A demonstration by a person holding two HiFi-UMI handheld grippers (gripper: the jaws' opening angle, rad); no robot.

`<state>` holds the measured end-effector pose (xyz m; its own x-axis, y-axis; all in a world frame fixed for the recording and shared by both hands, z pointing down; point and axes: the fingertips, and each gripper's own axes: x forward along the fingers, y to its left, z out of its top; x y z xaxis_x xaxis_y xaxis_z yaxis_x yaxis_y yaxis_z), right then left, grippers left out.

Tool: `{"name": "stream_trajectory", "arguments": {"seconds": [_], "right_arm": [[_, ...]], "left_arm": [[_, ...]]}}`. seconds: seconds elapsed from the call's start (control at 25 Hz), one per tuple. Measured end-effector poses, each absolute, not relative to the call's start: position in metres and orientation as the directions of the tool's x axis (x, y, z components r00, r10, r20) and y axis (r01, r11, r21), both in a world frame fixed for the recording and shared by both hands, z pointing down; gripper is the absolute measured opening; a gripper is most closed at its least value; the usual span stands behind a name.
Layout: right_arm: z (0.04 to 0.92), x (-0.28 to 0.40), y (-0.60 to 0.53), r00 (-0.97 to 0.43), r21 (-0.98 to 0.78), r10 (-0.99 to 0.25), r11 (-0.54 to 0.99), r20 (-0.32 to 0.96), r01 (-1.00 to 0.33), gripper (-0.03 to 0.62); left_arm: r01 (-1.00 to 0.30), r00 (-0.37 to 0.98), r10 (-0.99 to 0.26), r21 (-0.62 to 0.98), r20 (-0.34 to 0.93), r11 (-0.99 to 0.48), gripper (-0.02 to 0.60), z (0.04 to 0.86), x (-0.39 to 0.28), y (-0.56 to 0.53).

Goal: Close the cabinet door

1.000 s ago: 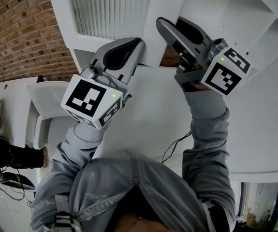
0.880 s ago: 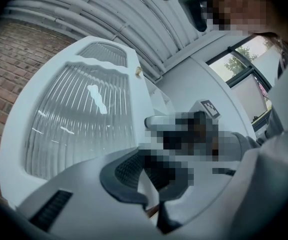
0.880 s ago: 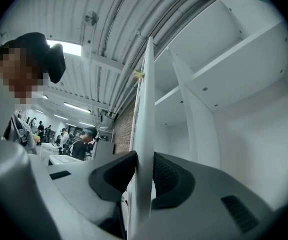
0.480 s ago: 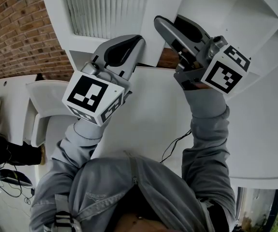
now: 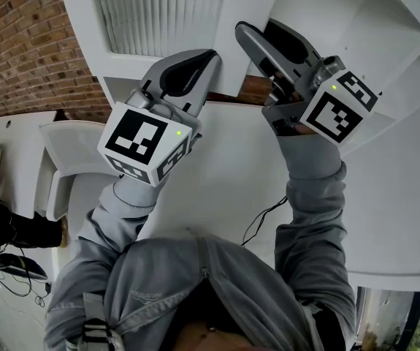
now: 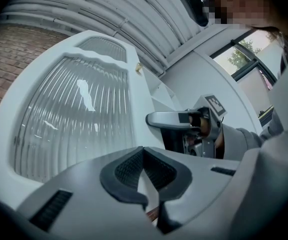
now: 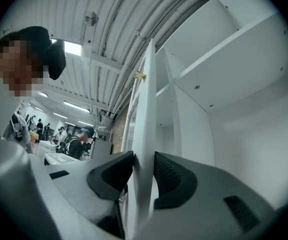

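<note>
The white cabinet door [image 5: 246, 6] with a ribbed glass panel [image 5: 158, 13] stands open in front of the white shelves [image 5: 356, 20]. My right gripper [image 5: 257, 29] straddles the door's free edge [image 7: 146, 109]. Its jaws have just been opening, and the edge stands between the pads with a thin gap on the right side. My left gripper [image 5: 208, 58] is shut, its tips against the door's lower frame below the glass [image 6: 73, 119]. The left gripper view shows the shut tips [image 6: 144, 151], and beyond them the right gripper [image 6: 184, 120] on the edge.
A brick wall [image 5: 27, 42] rises at the left, with a white table and seat [image 5: 71, 145] below it. A black cable [image 5: 264, 221] hangs near the right sleeve. A brass fitting [image 7: 140, 76] sits high on the door edge. Several people stand far behind [image 7: 73, 144].
Both hands and the door have shifted slightly in the head view. The left gripper has crept a little further up along the door's frame. The right gripper stays on the door's edge.
</note>
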<state>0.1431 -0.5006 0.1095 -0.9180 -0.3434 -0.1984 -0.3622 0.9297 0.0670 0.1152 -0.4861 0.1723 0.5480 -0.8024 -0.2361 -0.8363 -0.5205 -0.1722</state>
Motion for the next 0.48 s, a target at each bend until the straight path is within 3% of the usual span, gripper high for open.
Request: {"name": "stream_trajectory", "arguments": {"seconds": [0.48], "right_arm": [[0.113, 0.156, -0.52, -0.895, 0.046, -0.397, 0.909, -0.204, -0.414, 0.155]], "left_arm": [[-0.849, 0.529, -0.815, -0.163, -0.237, -0.503, 0.006, 0.172, 0.113, -0.501]]}}
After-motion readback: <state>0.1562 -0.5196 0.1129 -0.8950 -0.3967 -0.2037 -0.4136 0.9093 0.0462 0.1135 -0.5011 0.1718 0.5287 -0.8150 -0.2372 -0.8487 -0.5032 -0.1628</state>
